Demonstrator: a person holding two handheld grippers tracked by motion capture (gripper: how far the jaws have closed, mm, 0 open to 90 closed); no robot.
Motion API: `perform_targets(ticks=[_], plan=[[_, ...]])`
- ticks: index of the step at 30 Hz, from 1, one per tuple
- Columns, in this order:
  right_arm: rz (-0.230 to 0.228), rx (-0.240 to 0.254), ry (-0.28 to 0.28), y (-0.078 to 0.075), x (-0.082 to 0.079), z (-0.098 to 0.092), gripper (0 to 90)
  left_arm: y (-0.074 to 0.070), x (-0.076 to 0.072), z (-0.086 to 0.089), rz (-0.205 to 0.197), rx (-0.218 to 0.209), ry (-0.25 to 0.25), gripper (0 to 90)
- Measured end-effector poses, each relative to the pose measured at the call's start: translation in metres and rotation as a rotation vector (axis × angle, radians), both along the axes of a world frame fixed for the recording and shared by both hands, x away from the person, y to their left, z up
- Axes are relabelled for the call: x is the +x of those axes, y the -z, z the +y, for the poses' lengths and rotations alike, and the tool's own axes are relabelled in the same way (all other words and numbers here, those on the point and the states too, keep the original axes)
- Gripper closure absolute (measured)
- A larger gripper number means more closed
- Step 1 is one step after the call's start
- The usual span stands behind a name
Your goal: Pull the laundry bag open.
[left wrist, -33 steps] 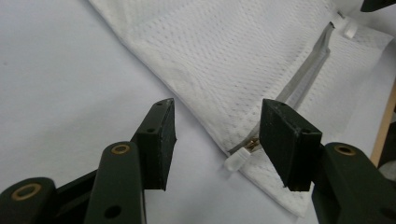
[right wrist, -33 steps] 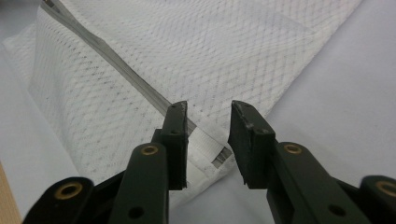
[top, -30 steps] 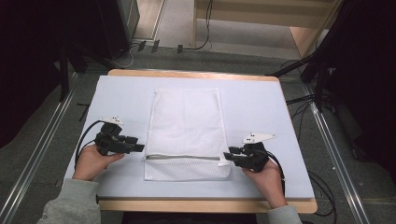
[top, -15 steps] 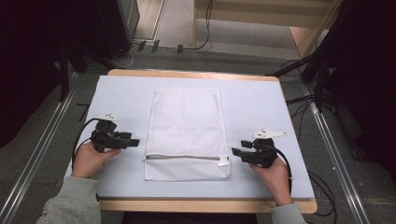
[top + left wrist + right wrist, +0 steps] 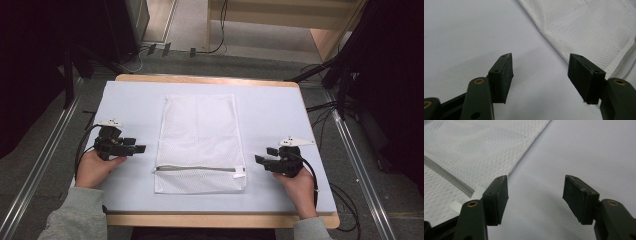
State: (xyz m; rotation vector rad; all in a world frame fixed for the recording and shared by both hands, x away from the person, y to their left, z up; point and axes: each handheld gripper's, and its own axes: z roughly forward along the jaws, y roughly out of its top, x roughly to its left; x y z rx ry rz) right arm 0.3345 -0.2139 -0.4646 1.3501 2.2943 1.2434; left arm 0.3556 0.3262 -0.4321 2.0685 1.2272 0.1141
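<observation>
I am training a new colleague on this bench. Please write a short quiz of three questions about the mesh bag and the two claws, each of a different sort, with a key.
1. True or false: the mesh bag lies flat on the table with its zipper near the person's edge.
2. Multiple choice: what is between the jaws of the left claw? A) the bag's corner B) nothing, bare table C) the zipper tab
3. Short answer: is the right claw touching the bag?

Key:
1. True.
2. B. The jaws have just been opening and stand wide, beside the bag's edge.
3. No. It sits apart, to the bag's right, jaws just opened, nothing between them.
</observation>
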Motion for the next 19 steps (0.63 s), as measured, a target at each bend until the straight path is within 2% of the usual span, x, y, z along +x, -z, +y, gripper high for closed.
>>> perform_targets(ticks=[12, 19], plan=[[0.016, -0.010, 0.005, 0.0032, 0.0020, 0.0001, 36.8, 0.0023, 0.0029, 0.0026, 0.027, -0.004, -0.034, 33.7], [0.026, -0.019, 0.001, 0.0053, 0.0034, -0.0002, 34.5, 0.0031, 0.0038, 0.0044, 0.006, 0.002, -0.049, 28.6]])
